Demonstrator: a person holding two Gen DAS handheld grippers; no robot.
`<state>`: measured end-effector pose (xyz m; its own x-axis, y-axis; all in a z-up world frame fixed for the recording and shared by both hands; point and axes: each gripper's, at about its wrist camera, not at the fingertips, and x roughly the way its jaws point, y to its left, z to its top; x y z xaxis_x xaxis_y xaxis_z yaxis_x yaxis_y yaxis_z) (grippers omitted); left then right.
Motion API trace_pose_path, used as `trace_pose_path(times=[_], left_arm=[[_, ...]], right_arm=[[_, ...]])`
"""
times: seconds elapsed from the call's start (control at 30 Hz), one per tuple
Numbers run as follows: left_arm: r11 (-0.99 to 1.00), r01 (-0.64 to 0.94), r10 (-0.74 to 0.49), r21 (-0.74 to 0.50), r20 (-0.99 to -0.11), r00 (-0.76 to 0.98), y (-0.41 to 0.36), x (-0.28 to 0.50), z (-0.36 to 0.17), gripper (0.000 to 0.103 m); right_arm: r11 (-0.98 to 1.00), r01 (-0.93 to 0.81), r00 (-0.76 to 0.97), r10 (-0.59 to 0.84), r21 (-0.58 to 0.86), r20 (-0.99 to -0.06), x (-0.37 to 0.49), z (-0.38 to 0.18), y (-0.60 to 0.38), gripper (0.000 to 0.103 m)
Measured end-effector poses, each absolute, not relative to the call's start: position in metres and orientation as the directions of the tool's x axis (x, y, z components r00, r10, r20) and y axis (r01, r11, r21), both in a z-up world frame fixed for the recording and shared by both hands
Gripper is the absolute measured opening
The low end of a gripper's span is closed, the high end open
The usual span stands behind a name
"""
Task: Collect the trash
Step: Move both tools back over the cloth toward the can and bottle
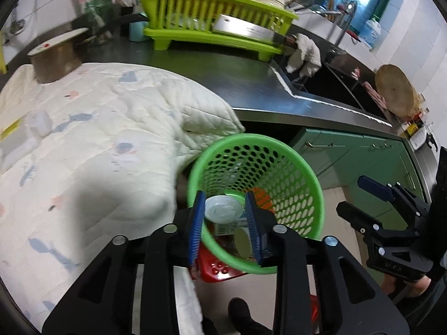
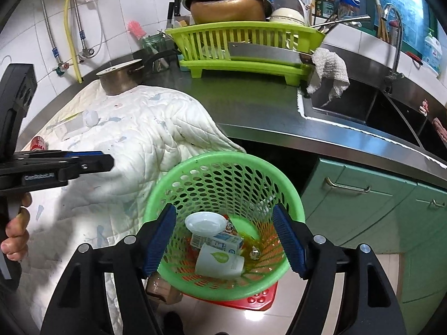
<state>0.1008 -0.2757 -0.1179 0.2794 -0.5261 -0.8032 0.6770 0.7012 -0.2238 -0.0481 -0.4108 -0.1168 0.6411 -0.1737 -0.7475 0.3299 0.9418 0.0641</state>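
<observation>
A green perforated trash basket [image 1: 282, 173] [image 2: 237, 164] stands on a red stool beside the counter. My left gripper [image 1: 225, 223] hovers over its near rim; a white plastic lid [image 1: 223, 209] sits between its blue pads, and I cannot tell whether the pads touch it. In the right wrist view the same lid [image 2: 206, 222] lies inside the basket on a milk carton [image 2: 220, 241] and a white cup [image 2: 219, 262]. My right gripper [image 2: 226, 240] is open and empty above the basket. A red can [image 2: 37, 143] and a small clear cup [image 2: 90, 117] lie on the white quilted cloth [image 2: 134, 139].
A steel pot [image 2: 120, 79] sits at the cloth's far end. A lime dish rack [image 2: 245, 44] with pans and a cleaver stands behind. The sink [image 2: 363, 109] with a white rag and tap is to the right, green cabinets [image 2: 377, 201] below. The red stool [image 2: 262, 297] stands under the basket.
</observation>
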Motion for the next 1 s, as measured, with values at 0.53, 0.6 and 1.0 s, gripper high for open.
trace_pose_path(times=[0.53,0.6,1.0], left_arm=[[0.898,0.407,-0.370,-0.167,-0.787,0.493,-0.125,0.142,-0.089,0.052],[0.921,0.354,-0.338,-0.162,-0.784,0.521,-0.098,0.149,-0.086,0.053],[0.982,0.086,-0.185,-0.168,-0.777,0.602,0.025,0.185,-0.079,0.064]], right_arm=[[0.993,0.083,0.681,0.002,0.080,-0.732,0.037,-0.100,-0.345,0.070],[0.996,0.037,0.681,0.038,0.086,-0.732,0.054,-0.098,-0.332,0.071],[0.952,-0.304,0.628,0.225,0.031,-0.745,0.172,-0.092,-0.239,0.077]])
